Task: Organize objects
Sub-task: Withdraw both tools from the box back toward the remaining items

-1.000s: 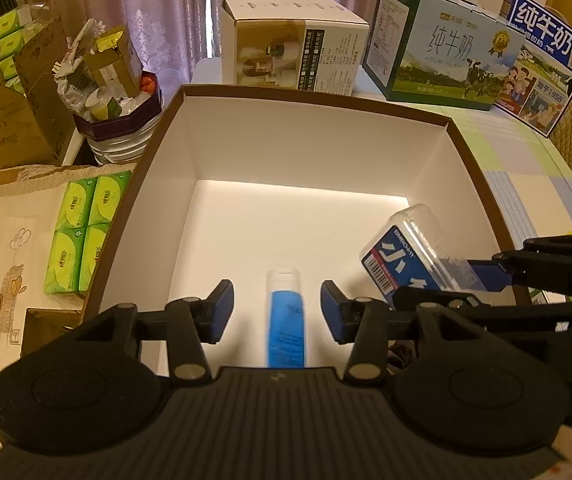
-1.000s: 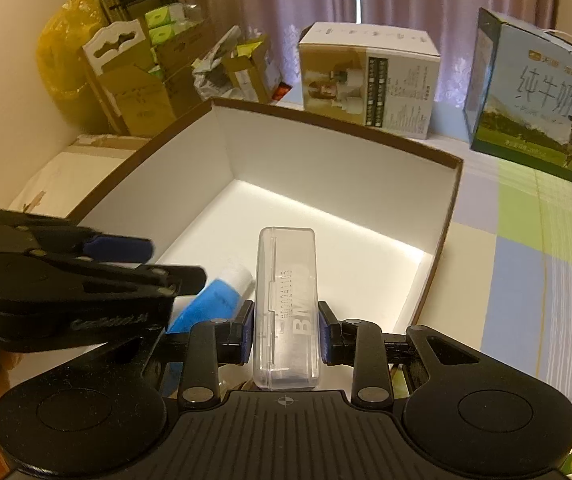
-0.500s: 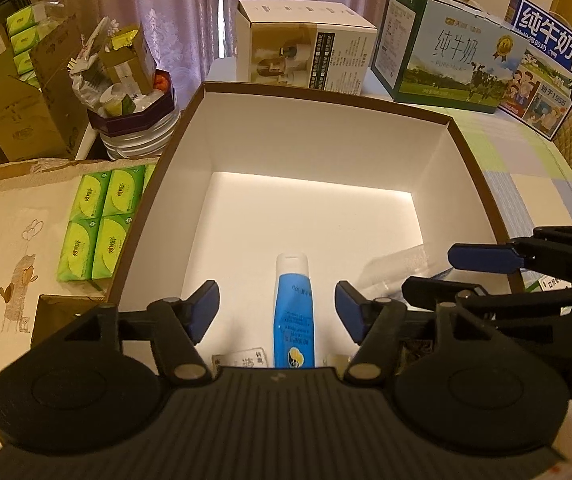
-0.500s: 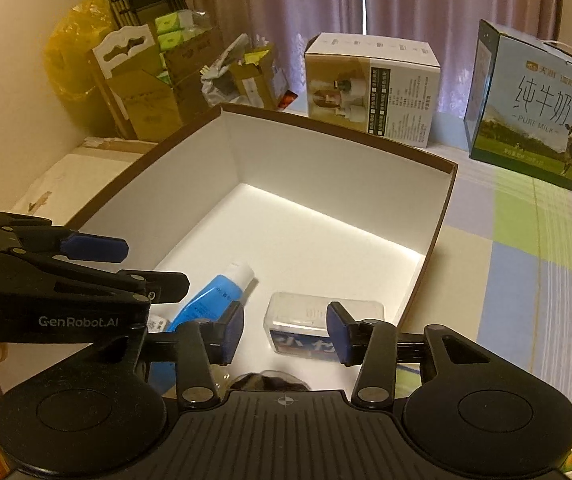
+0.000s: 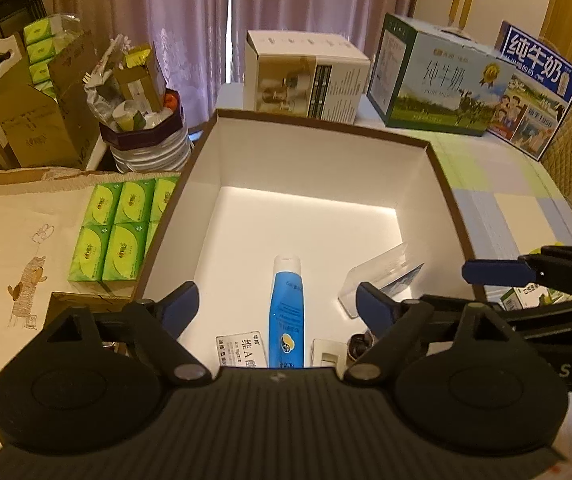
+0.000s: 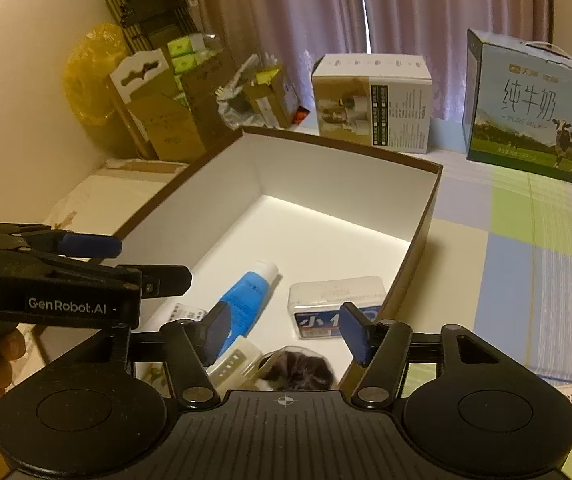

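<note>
A large white box with a brown rim [image 5: 442, 184] [image 6: 426, 236] stands open on the table. Inside lie a blue tube [image 5: 286, 312] [image 6: 241, 300], a clear plastic case with a blue label [image 5: 386, 276] [image 6: 336, 306], a small white card [image 5: 241, 350], a pale pack [image 6: 233, 364] and a dark round thing [image 6: 298, 368]. My left gripper [image 5: 275, 304] is open and empty above the box's near end. My right gripper [image 6: 283, 330] is open and empty just above the clear case.
Green tissue packs [image 5: 121, 224] lie left of the box. A white carton [image 5: 306, 76] [image 6: 370, 100] and milk cartons [image 5: 438, 80] [image 6: 534, 108] stand behind it. Cardboard boxes [image 5: 33, 116] and a filled basket [image 5: 141, 128] are at the far left. Checked tablecloth [image 6: 526, 260] lies right.
My right gripper opened and let the clear case go; it now lies flat in the box. Both grippers have drawn back and up from the box, and both have opened wider.
</note>
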Demonstrator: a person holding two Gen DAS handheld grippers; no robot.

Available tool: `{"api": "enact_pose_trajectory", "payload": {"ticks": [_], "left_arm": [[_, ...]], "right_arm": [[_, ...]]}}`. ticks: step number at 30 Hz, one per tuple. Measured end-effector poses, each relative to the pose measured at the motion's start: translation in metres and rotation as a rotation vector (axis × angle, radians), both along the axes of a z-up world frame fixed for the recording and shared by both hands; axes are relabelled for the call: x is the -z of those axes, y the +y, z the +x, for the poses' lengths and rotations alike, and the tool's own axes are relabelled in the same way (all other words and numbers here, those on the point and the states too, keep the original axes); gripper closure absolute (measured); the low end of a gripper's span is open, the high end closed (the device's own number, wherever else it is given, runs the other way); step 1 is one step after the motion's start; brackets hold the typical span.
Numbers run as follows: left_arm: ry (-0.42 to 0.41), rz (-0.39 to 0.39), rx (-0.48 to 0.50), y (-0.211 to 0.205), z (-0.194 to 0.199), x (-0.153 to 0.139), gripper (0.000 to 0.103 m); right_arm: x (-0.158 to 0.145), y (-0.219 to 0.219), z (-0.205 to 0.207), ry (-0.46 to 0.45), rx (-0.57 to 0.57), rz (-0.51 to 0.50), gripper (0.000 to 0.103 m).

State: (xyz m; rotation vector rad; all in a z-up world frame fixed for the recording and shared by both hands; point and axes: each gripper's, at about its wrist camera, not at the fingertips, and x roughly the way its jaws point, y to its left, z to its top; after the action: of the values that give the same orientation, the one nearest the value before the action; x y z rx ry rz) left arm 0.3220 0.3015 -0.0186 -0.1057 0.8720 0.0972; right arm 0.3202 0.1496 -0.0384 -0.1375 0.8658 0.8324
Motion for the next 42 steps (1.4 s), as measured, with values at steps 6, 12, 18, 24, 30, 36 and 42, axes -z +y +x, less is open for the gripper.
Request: {"api": "enact_pose_trajectory", "payload": {"ticks": [6, 12, 18, 24, 30, 36, 42], "left_arm": [[-0.031, -0.008, 0.008, -0.01, -0.019, -0.015, 0.016], [-0.05, -0.002, 0.015, -0.026, -0.039, -0.026, 0.015], [-0.067, -0.004, 0.05, -0.048, -0.056, -0.035, 0.015], [-0.068, -0.012, 0.078, -0.071, -0.069, -0.038, 0.015], [-0.059, -0.015, 0.098, -0.095, -0.082, -0.037, 0.015], [-0.039, -0.016, 0.113, -0.125, -0.09, -0.034, 0.015], [-0.023, -0.019, 0.122, -0.153, -0.095, -0.031, 0.015]], "right_arm": [[-0.015, -0.02, -0.015, -0.002, 0.021, 0.036, 0.04], [-0.027, -0.043, -0.03, -0.003, 0.04, 0.064, 0.038], [-0.034, -0.07, -0.042, 0.0, 0.059, 0.074, 0.038], [-0.036, -0.102, -0.05, 0.017, 0.092, 0.083, 0.038], [-0.035, -0.132, -0.055, 0.036, 0.106, 0.091, 0.038], [-0.034, -0.16, -0.058, 0.051, 0.113, 0.09, 0.038], [-0.03, -0.185, -0.059, 0.07, 0.118, 0.085, 0.038]]}}
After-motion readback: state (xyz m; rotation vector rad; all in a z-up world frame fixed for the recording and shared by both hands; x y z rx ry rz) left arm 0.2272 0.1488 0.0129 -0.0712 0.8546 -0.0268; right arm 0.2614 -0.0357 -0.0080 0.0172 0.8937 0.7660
